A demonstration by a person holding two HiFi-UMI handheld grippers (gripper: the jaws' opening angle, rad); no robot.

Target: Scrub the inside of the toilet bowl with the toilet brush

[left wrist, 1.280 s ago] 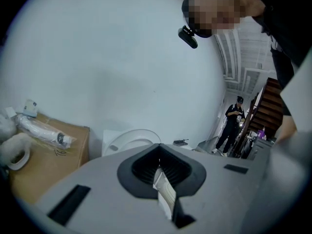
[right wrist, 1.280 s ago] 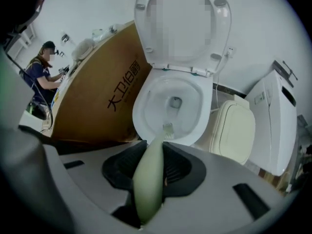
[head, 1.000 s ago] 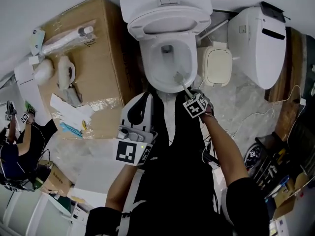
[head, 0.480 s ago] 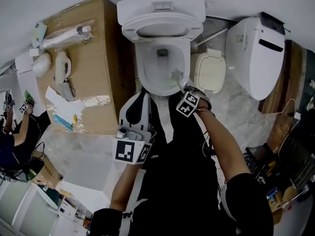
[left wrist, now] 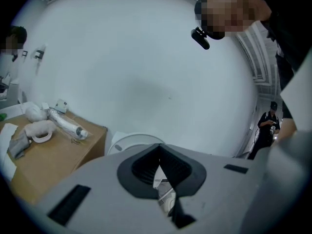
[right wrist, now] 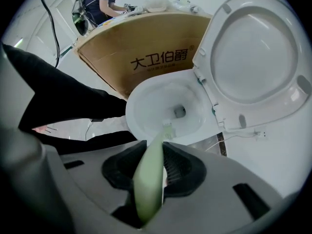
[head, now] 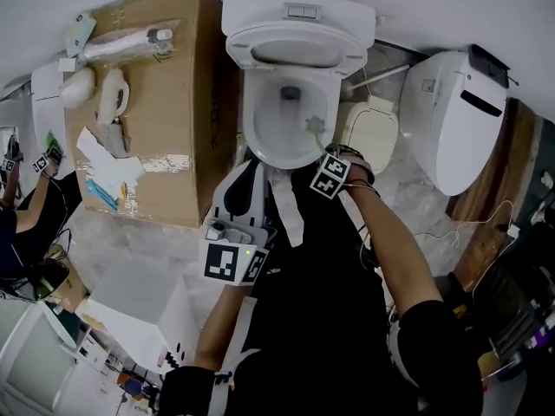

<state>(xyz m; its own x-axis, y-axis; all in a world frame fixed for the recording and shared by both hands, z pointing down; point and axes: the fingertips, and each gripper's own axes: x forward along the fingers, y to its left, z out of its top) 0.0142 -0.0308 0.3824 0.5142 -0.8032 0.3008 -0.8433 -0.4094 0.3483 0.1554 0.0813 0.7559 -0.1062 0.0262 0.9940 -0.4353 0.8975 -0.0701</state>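
I find legible print in one place only. Four dark Chinese characters, 大卫伯爵, stand in a row on the side face of the brown cardboard box (right wrist: 112, 57), near its top edge, beside the toilet bowl (right wrist: 146, 112). Papers (head: 108, 165) on the box's top carry print too small to read.

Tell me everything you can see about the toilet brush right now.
The toilet brush has a long, smooth, pale green handle, plastic by its look, ending in a small head of pale bristles. The right gripper is shut on the handle, which runs forward between the jaws and slopes down into the toilet bowl. The head sits low inside the bowl, just short of the drain hole. Whether the bristles press on the porcelain cannot be told.
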